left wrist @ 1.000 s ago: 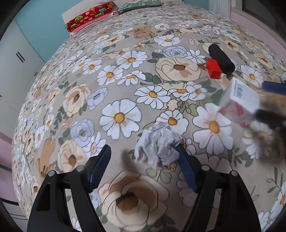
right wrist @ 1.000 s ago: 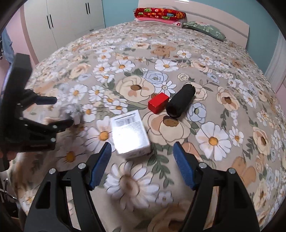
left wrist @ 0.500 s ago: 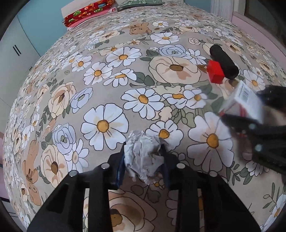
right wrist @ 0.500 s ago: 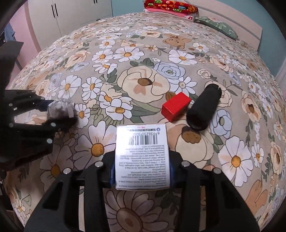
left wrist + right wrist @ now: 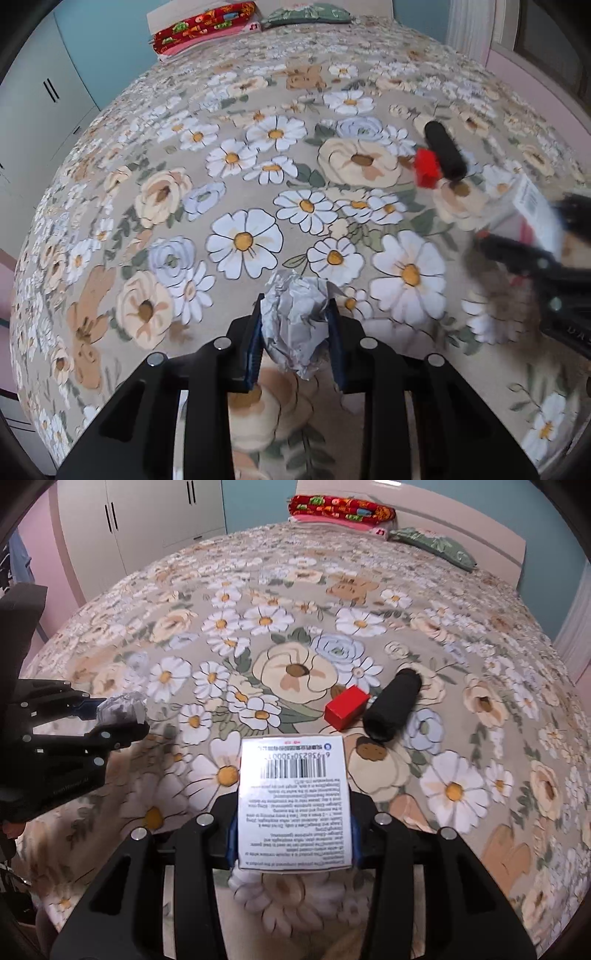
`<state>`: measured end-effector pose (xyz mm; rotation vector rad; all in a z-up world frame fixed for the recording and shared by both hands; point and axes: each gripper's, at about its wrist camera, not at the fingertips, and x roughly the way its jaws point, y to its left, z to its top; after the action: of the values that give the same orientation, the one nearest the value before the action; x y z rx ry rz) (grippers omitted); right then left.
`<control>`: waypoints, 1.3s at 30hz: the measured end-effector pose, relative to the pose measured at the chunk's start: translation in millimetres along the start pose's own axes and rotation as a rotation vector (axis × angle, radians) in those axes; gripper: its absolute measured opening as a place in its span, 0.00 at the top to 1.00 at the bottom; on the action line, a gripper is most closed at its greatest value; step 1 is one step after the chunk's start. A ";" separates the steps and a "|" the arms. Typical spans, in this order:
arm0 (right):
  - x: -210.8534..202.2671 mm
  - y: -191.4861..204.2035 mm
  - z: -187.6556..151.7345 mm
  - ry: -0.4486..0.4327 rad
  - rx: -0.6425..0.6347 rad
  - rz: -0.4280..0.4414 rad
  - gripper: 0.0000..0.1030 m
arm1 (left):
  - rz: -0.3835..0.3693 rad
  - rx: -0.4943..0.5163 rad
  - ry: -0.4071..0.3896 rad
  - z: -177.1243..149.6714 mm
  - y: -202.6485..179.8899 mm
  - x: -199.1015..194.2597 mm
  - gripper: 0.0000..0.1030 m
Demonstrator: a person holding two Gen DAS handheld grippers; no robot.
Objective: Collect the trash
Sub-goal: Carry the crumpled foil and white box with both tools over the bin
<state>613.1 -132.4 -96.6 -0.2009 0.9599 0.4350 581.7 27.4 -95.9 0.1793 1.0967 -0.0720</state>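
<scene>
Flowered bed, bright bits
Beige bedspread [image 5: 461, 627] with white daisies; red block [image 5: 345, 710], black cylinder [image 5: 391, 710], white barcoded box [image 5: 293, 805], grey-white crumpled paper [image 5: 295, 325].

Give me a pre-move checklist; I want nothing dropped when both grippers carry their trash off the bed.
1. Left gripper clamped on crumpled white paper ball: ok.
2. Right gripper clamped on white printed cardboard box: ok.
3. Grippers apart from each other: ok.
4. Red small block and black cylinder remain on the floral bedspread: not ok.
5. Trash bin located: cannot tell.
</scene>
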 end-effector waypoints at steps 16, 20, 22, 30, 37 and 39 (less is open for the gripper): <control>-189.6 36.6 -30.6 -0.146 -0.021 -0.083 0.57 | 0.012 0.017 -0.161 -43.5 -13.3 -179.5 0.69; -235.8 49.5 -41.5 -0.188 -0.033 -0.100 0.57 | 0.014 0.019 -0.192 -59.0 -18.4 -217.1 0.69; -258.9 56.6 -48.5 -0.207 -0.039 -0.106 0.57 | 0.013 0.024 -0.208 -67.4 -21.0 -233.9 0.69; -335.0 80.2 -77.9 -0.275 -0.062 -0.126 0.57 | 0.021 0.050 -0.288 -104.0 -29.7 -302.3 0.69; -388.2 96.9 -103.1 -0.327 -0.064 -0.137 0.57 | -0.002 0.051 -0.339 -138.0 -32.2 -355.1 0.69; -401.7 102.5 -111.6 -0.338 -0.068 -0.139 0.57 | -0.013 0.050 -0.347 -149.3 -33.2 -366.3 0.69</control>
<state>285.2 -188.0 174.8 -0.2453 0.5961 0.3597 278.8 10.5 160.1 0.1965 0.7507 -0.1373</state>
